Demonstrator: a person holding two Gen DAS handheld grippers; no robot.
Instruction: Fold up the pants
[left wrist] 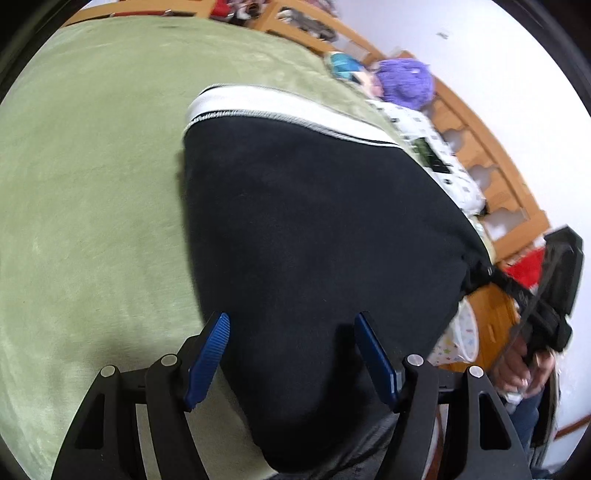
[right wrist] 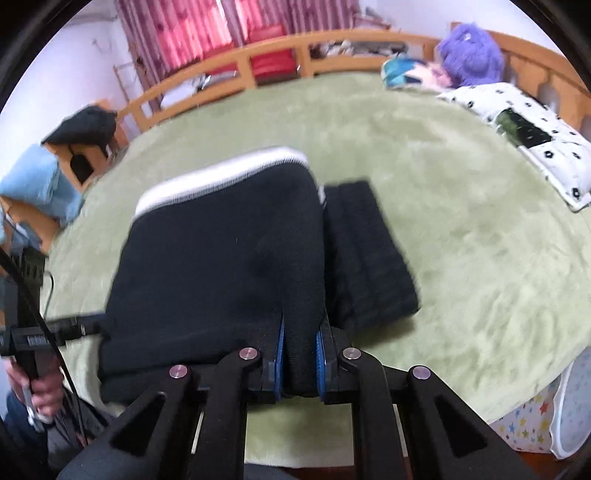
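The black pants (right wrist: 207, 266) lie on a green blanket (right wrist: 461, 229) that covers the bed, their white waistband (right wrist: 221, 177) at the far end and a narrower black part (right wrist: 365, 251) lying along their right side. The right gripper (right wrist: 300, 350) pinches a bunched fold of the near edge between its blue pads (right wrist: 280, 350), the cloth pulled up into the jaws. The left gripper (left wrist: 291, 354) hangs over the near end of the pants with its blue pads (left wrist: 207, 358) spread wide, cloth below them but nothing clamped. A hand (right wrist: 37, 387) grasps that tool's handle. Beyond the blanket lie a spotted white pillow (right wrist: 535, 147) and a purple plush toy (right wrist: 472, 55) against the wooden bed frame (right wrist: 258, 62), with red curtains (right wrist: 207, 33) behind.
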